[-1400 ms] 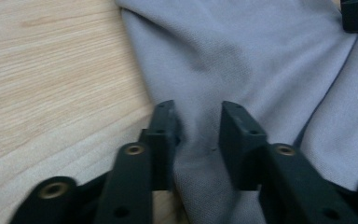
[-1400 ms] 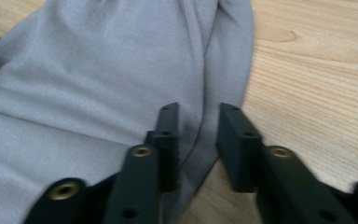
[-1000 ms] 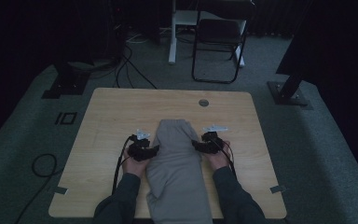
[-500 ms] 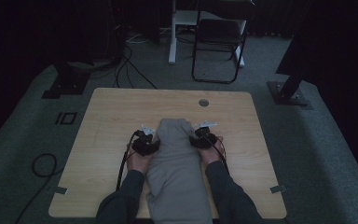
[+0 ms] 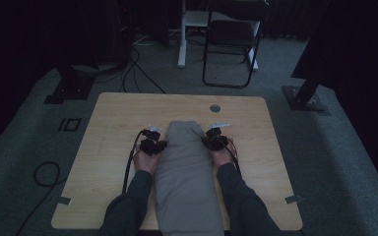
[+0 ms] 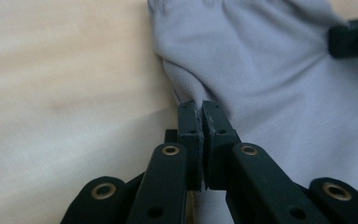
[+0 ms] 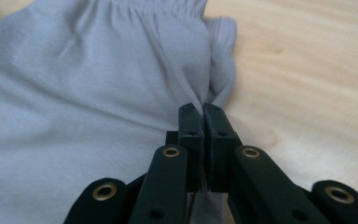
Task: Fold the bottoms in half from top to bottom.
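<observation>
A folded grey garment [image 5: 187, 172] lies lengthwise down the middle of the wooden table [image 5: 108, 123], its gathered end pointing away from me. My left gripper [image 5: 158, 146] sits at its left edge. In the left gripper view the jaws have just closed and pinch the grey garment's [image 6: 270, 79] side fold. My right gripper [image 5: 210, 142] sits at the right edge. In the right gripper view its jaws have just closed too, with a tuck of the grey garment [image 7: 88, 93] caught between the pads. The other gripper's black tip [image 6: 352, 39] shows across the cloth.
A round grommet [image 5: 215, 108] is set in the table near its far edge. Behind the table stand a dark chair [image 5: 231, 44] and a white post [image 5: 182, 34]. Black stand bases [image 5: 305, 98] and cables [image 5: 44, 174] lie on the carpet.
Both hands have moved toward the far end of the garment and inward against its edges. Both grippers now bite the cloth at its sides.
</observation>
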Motion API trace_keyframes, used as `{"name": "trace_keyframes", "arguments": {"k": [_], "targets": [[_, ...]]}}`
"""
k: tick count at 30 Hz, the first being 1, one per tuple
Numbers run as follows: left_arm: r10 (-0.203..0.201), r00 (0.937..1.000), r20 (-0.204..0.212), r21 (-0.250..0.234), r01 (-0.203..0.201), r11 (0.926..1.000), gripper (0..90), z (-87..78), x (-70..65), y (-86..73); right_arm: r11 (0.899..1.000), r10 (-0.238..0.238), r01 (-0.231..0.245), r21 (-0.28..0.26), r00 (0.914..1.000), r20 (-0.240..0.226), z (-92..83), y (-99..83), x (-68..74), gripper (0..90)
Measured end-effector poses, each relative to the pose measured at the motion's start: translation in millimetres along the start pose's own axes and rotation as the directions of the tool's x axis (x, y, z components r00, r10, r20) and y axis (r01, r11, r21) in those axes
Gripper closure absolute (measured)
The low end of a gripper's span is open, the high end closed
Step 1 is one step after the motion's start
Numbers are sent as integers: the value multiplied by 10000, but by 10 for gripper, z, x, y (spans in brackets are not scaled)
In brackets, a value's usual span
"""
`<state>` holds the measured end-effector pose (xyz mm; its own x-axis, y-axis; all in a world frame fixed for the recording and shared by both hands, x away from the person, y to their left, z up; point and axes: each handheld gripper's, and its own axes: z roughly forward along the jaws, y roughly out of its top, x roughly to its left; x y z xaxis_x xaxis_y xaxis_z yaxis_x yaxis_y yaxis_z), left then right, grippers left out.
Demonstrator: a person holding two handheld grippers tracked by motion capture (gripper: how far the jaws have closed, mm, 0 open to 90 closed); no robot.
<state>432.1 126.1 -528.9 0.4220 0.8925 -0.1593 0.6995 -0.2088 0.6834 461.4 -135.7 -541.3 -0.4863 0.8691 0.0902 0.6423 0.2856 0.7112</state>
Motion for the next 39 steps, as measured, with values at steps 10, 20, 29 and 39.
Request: {"name": "trace_keyframes", "arguments": {"k": [10, 20, 29, 39], "targets": [[284, 9995, -139, -1317, -300, 9908, 874, -300, -19, 510, 9897, -115, 147, -1426, 9997, 228, -366, 498, -57, 880], [808, 9950, 580, -1535, -711, 9856, 873, -613, -183, 325, 9842, -634, 572, -1678, 9975, -322, -709, 377, 24, 879], [1389, 9814, 1323, -1503, -1187, 9815, 872, -981, -419, -237, 9787, -1670, 1513, -1388, 9798, -1099, -1141, -193, 250, 878], [1731, 9749, 1398, 452, -1809, 9825, 870, -822, -692, -1118, 9817, -1814, 1893, 183, 9610, -2088, -1109, -939, 466, 875]]}}
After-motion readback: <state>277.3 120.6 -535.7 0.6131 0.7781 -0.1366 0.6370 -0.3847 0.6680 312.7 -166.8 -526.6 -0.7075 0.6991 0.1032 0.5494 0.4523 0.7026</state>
